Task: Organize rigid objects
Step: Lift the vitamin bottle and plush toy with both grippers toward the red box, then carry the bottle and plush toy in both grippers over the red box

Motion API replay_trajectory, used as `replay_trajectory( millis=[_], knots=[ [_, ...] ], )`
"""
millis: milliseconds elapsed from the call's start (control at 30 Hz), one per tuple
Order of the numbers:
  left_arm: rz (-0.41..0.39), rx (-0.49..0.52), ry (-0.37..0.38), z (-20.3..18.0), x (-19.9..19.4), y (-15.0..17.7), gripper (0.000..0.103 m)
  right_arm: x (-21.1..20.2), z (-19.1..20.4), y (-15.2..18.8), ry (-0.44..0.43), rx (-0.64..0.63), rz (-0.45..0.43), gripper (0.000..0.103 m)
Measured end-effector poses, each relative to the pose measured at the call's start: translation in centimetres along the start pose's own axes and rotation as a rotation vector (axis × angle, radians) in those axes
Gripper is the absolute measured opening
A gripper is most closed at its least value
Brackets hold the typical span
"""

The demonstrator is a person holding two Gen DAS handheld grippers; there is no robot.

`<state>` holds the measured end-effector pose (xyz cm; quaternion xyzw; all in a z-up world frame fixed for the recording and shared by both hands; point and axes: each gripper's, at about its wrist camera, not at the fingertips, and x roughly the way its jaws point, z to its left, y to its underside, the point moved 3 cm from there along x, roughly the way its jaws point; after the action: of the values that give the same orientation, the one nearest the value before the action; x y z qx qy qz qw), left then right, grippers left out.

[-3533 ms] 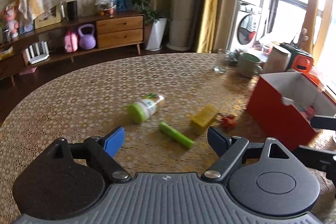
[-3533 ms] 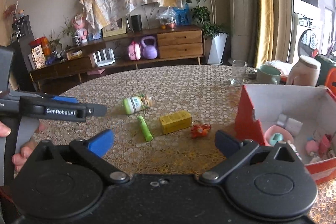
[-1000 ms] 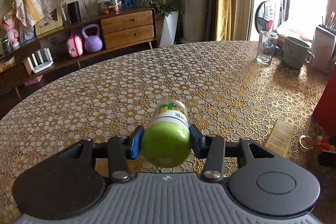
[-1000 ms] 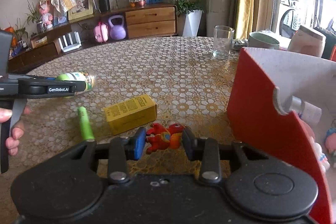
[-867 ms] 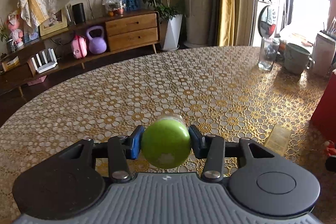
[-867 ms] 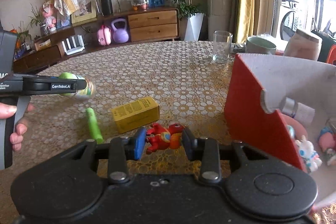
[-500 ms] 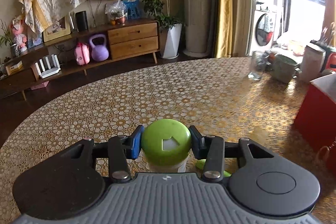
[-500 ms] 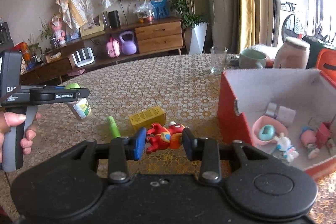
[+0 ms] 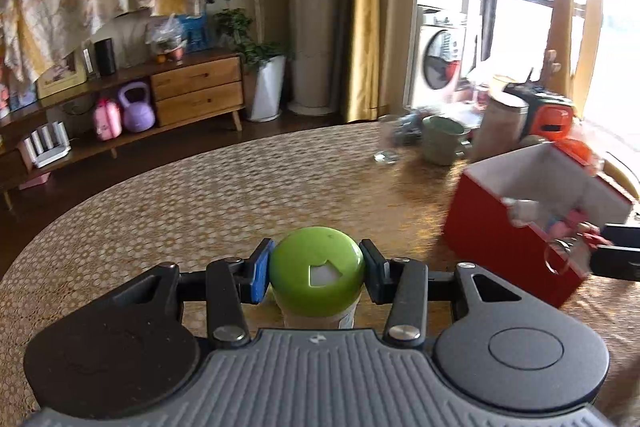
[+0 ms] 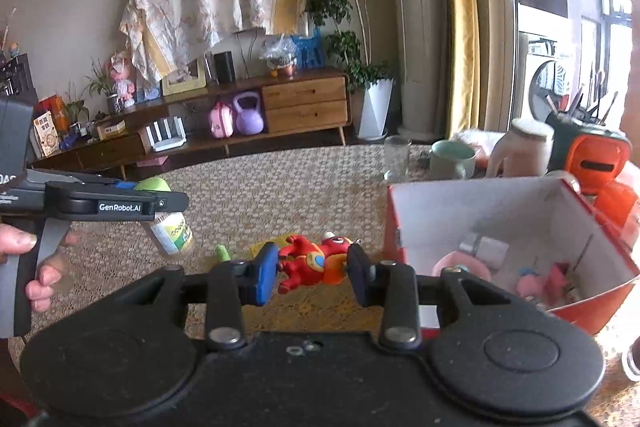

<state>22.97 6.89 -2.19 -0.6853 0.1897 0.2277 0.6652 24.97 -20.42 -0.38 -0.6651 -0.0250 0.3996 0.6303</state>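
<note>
Left gripper (image 9: 317, 269): jaws partly closed, pads clamped on the green cap of a small bottle (image 9: 317, 267). The bottle hangs cap-up, clear of the table (image 9: 200, 195).

Right gripper (image 10: 312, 273): jaws narrowly set, pads clamped on both sides of a red toy figure (image 10: 312, 263), held above the tabletop.

Below and beyond the toy, a green tube (image 10: 222, 251) and a yellow box (image 10: 266, 247) lie on the patterned tablecloth, both largely hidden by the gripper.

To the right stands the open red box (image 10: 404, 239), white inside, containing small pink toys.

Farther back: a drinking glass (image 10: 397, 157), a green mug (image 10: 454, 159), a pale canister (image 10: 524, 147).
</note>
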Motion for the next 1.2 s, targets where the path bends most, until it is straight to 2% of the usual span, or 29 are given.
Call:
replay_trajectory(
  millis=[200, 467, 733, 1000, 1200],
  knots=[
    [-0.026, 0.071, 0.045, -4.3, -1.5, -1.3, 0.045, -1.3, -1.8, -0.4, 0.025, 0.006, -0.015, 0.036],
    [-0.02, 0.136, 0.116, -10.3, -0.9, -2.6, 0.045, -1.2, -5.4, -0.2, 0.061, 0.044, 0.002, 0.036],
    [0.0, 0.181, 0.198, -16.2, 1.9, -3.7, 0.045, 0.1, -10.4, -0.1, 0.13, 0.052, 0.038, 0.036],
    [0.037, 0.182, 0.259, -20.0, 5.1, -4.7, 0.045, 2.0, -15.5, 0.5, 0.201, 0.076, 0.076, 0.036],
    [0.069, 0.181, 0.26, -22.3, 8.2, -5.3, 0.045, 4.1, -18.7, 1.3, 0.234, 0.103, 0.108, 0.037]
  ],
)
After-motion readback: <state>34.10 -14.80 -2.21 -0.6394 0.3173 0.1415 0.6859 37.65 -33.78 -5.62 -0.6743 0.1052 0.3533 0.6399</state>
